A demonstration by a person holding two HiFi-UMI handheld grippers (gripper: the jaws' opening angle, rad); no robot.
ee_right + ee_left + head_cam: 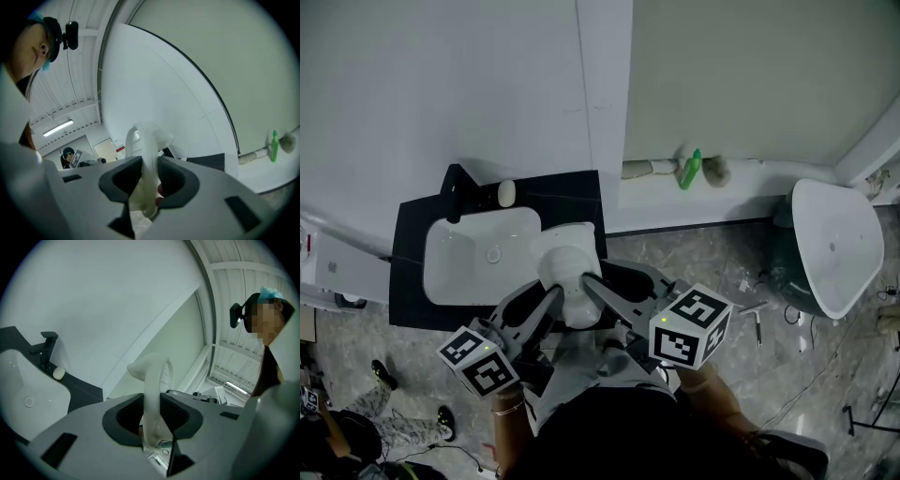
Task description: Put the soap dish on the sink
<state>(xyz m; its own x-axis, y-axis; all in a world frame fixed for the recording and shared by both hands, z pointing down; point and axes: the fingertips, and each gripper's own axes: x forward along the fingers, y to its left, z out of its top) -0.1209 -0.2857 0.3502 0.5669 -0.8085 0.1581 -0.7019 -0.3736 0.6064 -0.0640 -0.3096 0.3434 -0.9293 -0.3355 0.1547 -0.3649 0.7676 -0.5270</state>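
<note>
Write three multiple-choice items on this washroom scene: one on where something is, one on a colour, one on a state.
1. Where does the soap bar lie?
A. in the sink bowl
B. on the counter beside the tap
C. inside the soap dish

2. What colour is the counter?
A. green
B. white
C. black

3. How is the soap dish now?
A. gripped by the left claw and the right claw
B. resting in the sink bowl
C. set on the counter

Answers: 1 B, it sits by the tap's base; 2 C, a dark slab frames the white bowl; 3 A, each claw pinches its rim.
</note>
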